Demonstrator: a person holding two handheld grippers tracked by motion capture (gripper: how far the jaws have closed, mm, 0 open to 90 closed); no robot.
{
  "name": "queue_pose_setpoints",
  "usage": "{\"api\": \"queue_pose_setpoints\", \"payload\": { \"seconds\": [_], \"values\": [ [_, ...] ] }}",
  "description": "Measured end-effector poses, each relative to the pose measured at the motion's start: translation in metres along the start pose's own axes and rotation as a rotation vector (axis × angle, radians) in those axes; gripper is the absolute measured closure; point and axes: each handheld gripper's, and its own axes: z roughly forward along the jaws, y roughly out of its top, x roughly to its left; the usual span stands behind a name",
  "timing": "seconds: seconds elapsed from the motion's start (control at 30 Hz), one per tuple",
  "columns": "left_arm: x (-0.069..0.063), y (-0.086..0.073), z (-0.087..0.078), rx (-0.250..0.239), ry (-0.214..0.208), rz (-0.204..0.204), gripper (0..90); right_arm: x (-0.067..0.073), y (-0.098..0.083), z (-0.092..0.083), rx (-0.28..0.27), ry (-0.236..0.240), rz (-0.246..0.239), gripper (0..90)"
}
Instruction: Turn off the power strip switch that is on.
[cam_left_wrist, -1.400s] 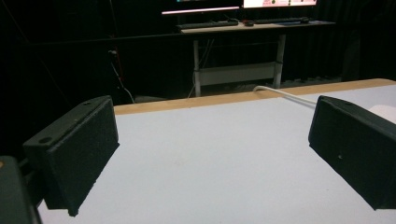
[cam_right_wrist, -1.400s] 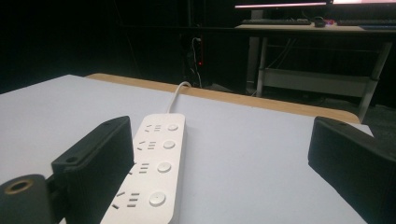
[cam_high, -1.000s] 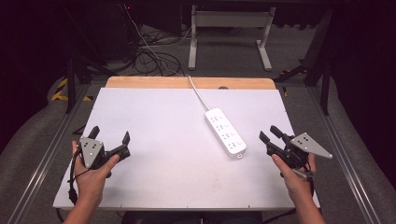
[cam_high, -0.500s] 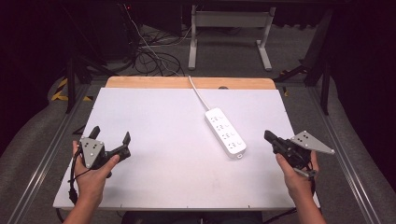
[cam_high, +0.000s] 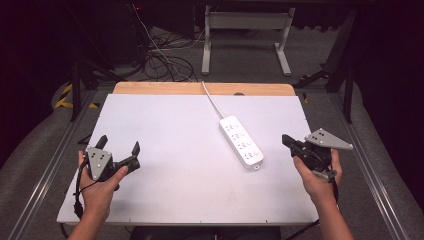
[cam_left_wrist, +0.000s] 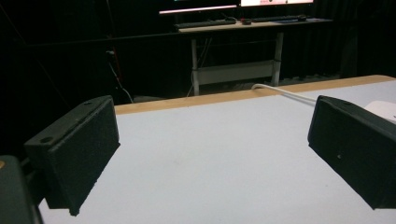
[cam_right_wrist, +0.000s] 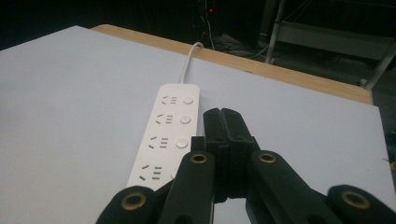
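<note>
White four-socket power strip, no legible markings, on a white table sheet. Right gripper closed and empty beside it; left gripper spread wide over bare sheet.

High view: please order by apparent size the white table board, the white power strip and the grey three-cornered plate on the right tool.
1. White table board, largest.
2. White power strip.
3. Grey three-cornered plate, smallest, although it sits nearer the camera.
</note>
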Motion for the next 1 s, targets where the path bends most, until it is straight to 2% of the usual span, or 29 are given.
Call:
{"api": "queue_pose_setpoints", "payload": {
  "seconds": [0.07, 0.2, 0.33, 0.47, 0.53, 0.63, 0.83, 0.9, 0.93, 0.97, 1.0],
  "values": [
    [0.0, 0.0, 0.0, 0.0, -0.003, -0.002, 2.5, 0.0, 0.004, 0.0, 0.004, -0.003, 0.001, 90.0],
    [0.0, 0.0, 0.001, 0.001, -0.002, -0.001, 2.5, 0.004, 0.025, 0.005, 0.017, -0.009, -0.02, 90.0],
    [0.0, 0.0, 0.0, 0.0, -0.001, -0.002, 2.5, 0.008, 0.037, 0.012, 0.023, 0.008, -0.011, 90.0],
    [0.0, -0.001, -0.001, 0.001, -0.002, 0.001, 2.8, 0.016, 0.053, 0.029, 0.036, 0.029, -0.022, 90.0],
    [0.001, -0.001, -0.001, 0.001, 0.001, 0.004, 2.8, 0.017, 0.055, 0.033, 0.04, 0.033, -0.025, 90.0],
    [0.001, -0.001, -0.001, 0.001, -0.001, 0.002, 2.9, 0.021, 0.06, 0.048, 0.063, 0.044, -0.034, 90.0],
    [0.001, -0.001, -0.002, 0.0, -0.001, 0.013, 2.9, 0.023, 0.061, 0.066, 0.099, 0.053, -0.033, 90.0],
    [0.0, -0.001, -0.002, 0.002, -0.005, 0.014, 3.0, 0.024, 0.059, 0.081, 0.129, 0.059, -0.038, 90.0],
    [0.0, -0.001, -0.002, 0.002, -0.005, 0.017, 3.0, 0.024, 0.059, 0.081, 0.129, 0.059, -0.038, 90.0],
    [-0.001, -0.001, -0.002, 0.001, -0.005, 0.02, 3.2, 0.025, 0.058, 0.092, 0.15, 0.062, -0.041, 90.0],
    [-0.001, -0.001, -0.002, 0.002, -0.006, 0.024, 3.2, 0.025, 0.058, 0.092, 0.15, 0.062, -0.041, 90.0]
  ]
}}
